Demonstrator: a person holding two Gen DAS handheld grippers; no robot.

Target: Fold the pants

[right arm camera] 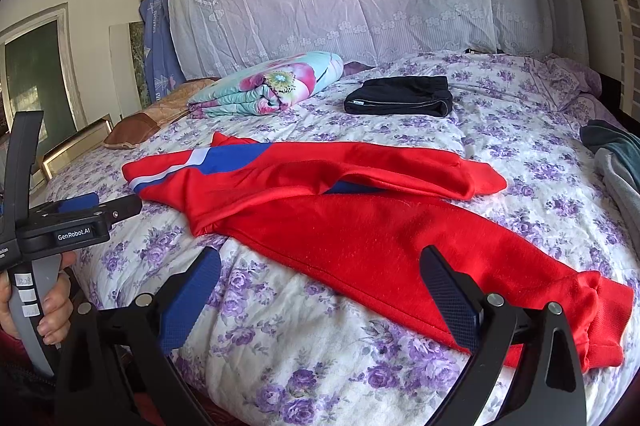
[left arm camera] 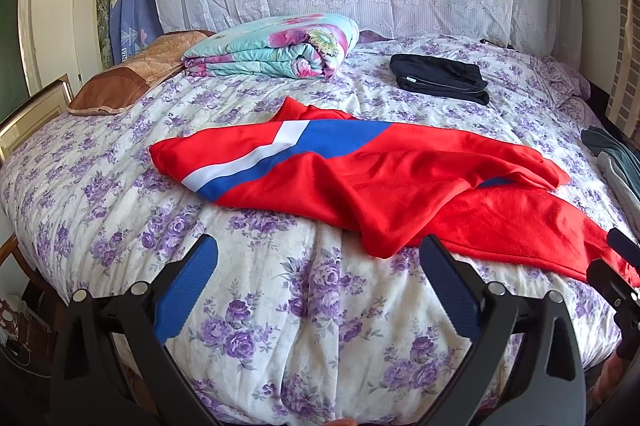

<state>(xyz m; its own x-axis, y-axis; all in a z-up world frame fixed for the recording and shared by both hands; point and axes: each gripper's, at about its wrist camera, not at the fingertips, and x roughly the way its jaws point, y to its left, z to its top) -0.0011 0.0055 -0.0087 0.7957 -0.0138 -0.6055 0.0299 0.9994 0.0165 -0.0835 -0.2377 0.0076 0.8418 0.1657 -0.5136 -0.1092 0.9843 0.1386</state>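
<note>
The red track pants sprawl unfolded across the floral bedspread, legs loosely crossed, while the left gripper and right gripper hover spread wide and empty, every fold yet to come

Both wrist views low, facing headboard, sharing red pants

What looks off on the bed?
The red track pants with the blue and white stripe lie rumpled and askew, one leg draped crooked over the other. The folded black garment behind looks neat. Nothing spilled or damaged.
</note>
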